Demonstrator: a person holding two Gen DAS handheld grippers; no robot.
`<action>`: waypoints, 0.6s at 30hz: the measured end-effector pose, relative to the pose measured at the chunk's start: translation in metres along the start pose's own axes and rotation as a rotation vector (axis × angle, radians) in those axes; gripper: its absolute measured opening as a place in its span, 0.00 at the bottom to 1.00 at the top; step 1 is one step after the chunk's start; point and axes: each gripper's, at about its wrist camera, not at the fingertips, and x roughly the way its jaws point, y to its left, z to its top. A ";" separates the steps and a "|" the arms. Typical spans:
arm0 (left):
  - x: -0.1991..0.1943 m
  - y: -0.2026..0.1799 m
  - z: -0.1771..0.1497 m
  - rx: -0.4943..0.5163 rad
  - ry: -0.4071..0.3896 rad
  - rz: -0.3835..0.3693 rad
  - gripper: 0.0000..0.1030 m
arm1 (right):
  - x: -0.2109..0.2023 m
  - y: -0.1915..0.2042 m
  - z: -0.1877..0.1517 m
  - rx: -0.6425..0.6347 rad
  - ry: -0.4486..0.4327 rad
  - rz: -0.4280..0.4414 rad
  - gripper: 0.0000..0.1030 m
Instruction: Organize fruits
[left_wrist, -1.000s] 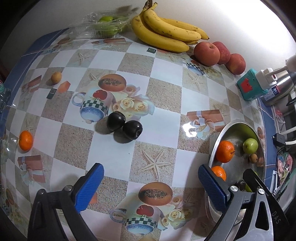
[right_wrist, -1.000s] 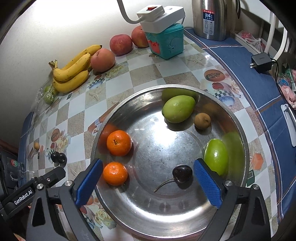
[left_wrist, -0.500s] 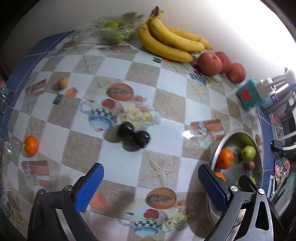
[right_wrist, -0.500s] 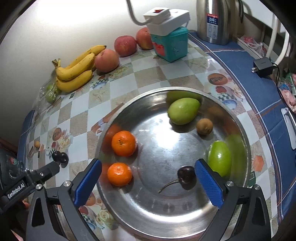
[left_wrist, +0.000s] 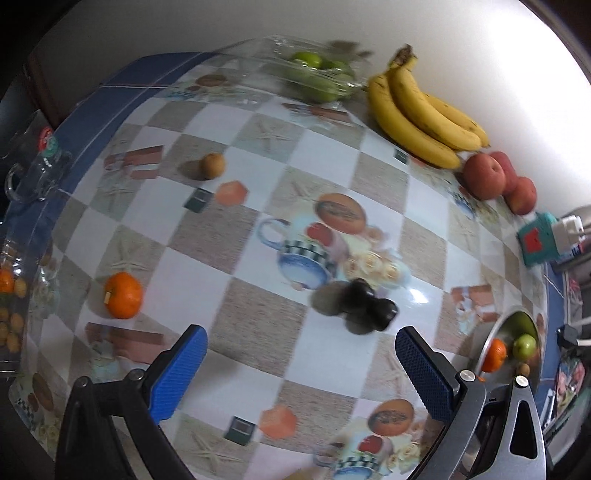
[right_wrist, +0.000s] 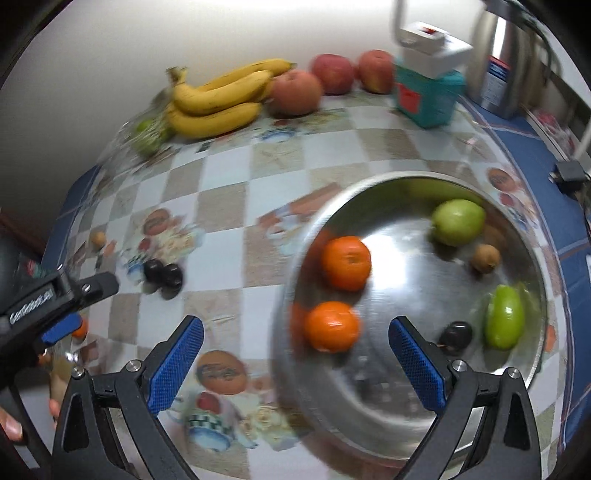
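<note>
Two dark cherries lie together mid-table, just ahead of my open left gripper, which holds nothing. A loose mandarin sits to its left, and a small brown fruit lies farther back. My right gripper is open and empty above the near-left rim of the steel bowl. The bowl holds two mandarins, a green mango, a green fruit, a dark cherry and a small brown fruit. The cherries and the left gripper also show in the right wrist view.
Bananas, red apples and a clear box of green fruit line the back wall. A teal box with a white power strip and a steel kettle stand at the back right. A glass mug sits far left.
Both grippers have swung left. The left view now takes in more of the table's left side, with the bowl slid to the right edge. In the right view the bowl has shifted right.
</note>
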 end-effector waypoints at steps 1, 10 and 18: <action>0.000 0.004 0.001 -0.005 -0.003 0.005 1.00 | 0.001 0.006 -0.001 -0.015 0.002 0.009 0.97; -0.003 0.027 0.012 -0.005 -0.024 0.051 1.00 | 0.014 0.050 -0.006 -0.111 0.030 0.057 0.97; -0.001 0.034 0.020 -0.006 -0.023 0.036 1.00 | 0.025 0.058 0.002 -0.069 0.037 0.112 0.97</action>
